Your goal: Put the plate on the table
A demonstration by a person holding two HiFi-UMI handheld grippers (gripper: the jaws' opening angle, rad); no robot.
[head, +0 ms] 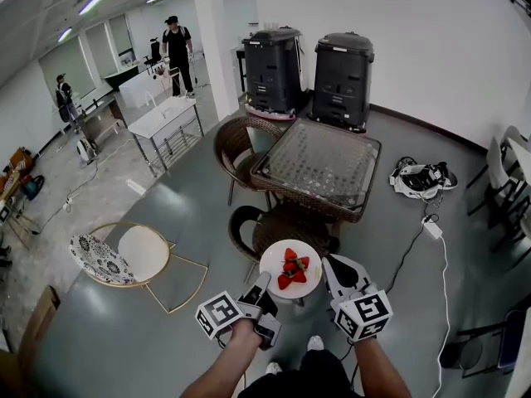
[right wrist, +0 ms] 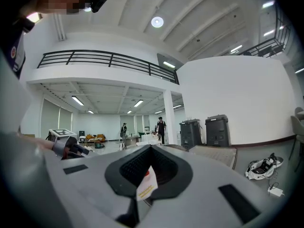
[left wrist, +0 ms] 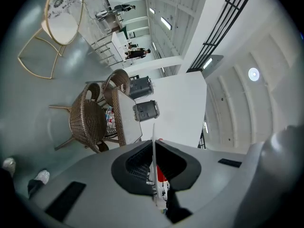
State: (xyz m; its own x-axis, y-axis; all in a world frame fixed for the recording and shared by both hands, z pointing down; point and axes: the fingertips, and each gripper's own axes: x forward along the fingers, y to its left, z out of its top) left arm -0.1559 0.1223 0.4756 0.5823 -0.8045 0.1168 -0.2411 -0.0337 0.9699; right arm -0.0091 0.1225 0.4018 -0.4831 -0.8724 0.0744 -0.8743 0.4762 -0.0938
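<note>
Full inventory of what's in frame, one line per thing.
plate: one, white, held above the floor between both claws
strawberries: several, red, on the plate
table: one, wicker with glass top, ahead
wicker chairs: two, brown, beside the table
bins: two, dark, against the wall
chair: one, gold frame with white seat, left
bag: one, black and white, floor at right
people: two, far left
left claw: shut on plate rim
right claw: shut on plate rim
</note>
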